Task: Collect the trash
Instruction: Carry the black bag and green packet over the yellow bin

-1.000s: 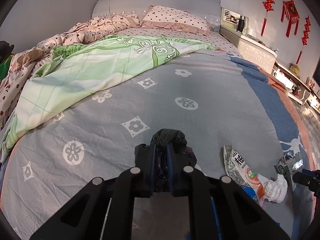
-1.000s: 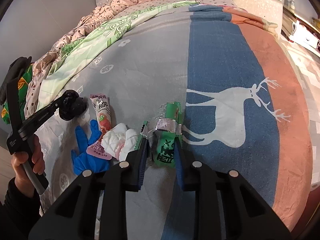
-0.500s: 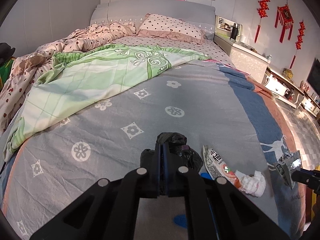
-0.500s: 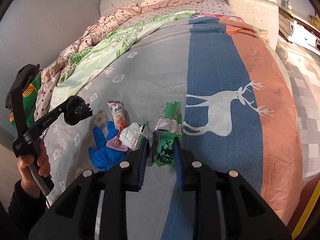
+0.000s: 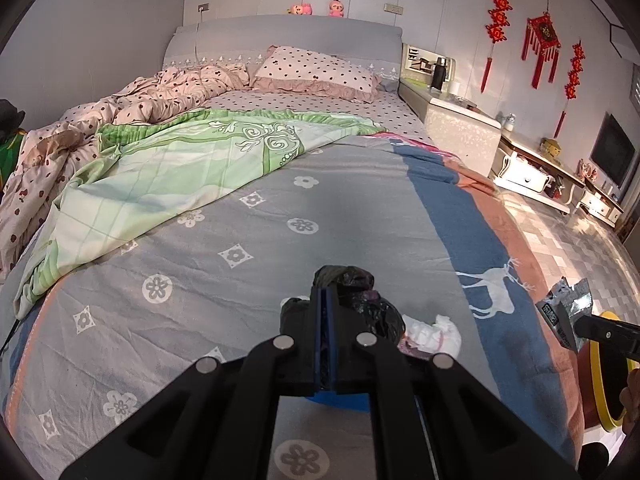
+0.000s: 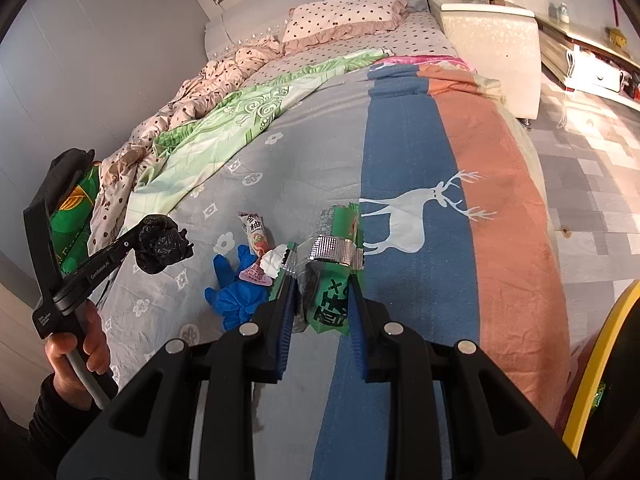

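Left wrist view: left gripper (image 5: pixel 327 300) clenched on black bag (image 5: pixel 362 292) over bed (image 5: pixel 240 216); tissue wad (image 5: pixel 434 330) at 3 o'clock. Right wrist view only: right gripper (image 6: pixel 322 300) grasping green wrapper (image 6: pixel 334 276), w/ blue glove (image 6: pixel 232 296) & pink wrapper (image 6: pixel 256 240) lying at 10 o'clock, hand (image 6: pixel 76 352) on left handle.

blue glove (image 5: pixel 340 402) mostly hidden, yellow bin (image 6: pixel 592 360) cut off
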`<state>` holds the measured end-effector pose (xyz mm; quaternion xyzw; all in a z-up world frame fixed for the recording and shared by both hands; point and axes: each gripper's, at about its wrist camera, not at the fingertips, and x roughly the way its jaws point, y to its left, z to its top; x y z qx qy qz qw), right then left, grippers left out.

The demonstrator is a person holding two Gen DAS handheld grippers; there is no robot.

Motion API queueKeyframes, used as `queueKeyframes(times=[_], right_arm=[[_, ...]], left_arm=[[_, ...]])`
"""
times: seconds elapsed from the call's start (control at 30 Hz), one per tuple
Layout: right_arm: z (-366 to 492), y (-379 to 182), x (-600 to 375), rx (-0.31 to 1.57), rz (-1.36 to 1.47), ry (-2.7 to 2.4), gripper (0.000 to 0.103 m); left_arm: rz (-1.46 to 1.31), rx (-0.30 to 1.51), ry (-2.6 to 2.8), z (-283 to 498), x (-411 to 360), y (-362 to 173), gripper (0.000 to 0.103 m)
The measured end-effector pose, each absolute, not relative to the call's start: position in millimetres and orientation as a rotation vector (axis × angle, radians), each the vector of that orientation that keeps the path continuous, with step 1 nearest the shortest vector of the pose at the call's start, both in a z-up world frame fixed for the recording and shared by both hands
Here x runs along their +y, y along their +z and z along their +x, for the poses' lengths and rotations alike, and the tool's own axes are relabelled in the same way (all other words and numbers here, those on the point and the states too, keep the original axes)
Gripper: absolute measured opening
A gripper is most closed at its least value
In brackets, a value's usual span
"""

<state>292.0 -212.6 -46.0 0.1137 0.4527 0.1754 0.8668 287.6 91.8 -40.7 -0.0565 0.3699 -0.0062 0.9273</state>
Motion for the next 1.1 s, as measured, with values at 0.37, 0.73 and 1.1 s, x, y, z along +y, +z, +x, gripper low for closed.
queueKeyframes(times=[0.37, 0.73, 1.1], right_arm=[[241.4, 6.4, -267.3, 0.841, 0.279, 0.321, 0.024], [191.4, 51.5, -344.0, 0.729, 0.326, 0.232, 0.024], [146.3, 79.7, -436.2, 0.653, 0.380, 0.110, 0.024]], left_arm=[[-0.103, 0.701, -0.123, 253.2, 30.9, 1.3, 0.002], [-0.056, 0.634, -0.263, 225.8, -51.3, 44.6, 0.002], [-0.018, 0.621, -0.415, 209.5, -148.0, 63.1, 0.002]])
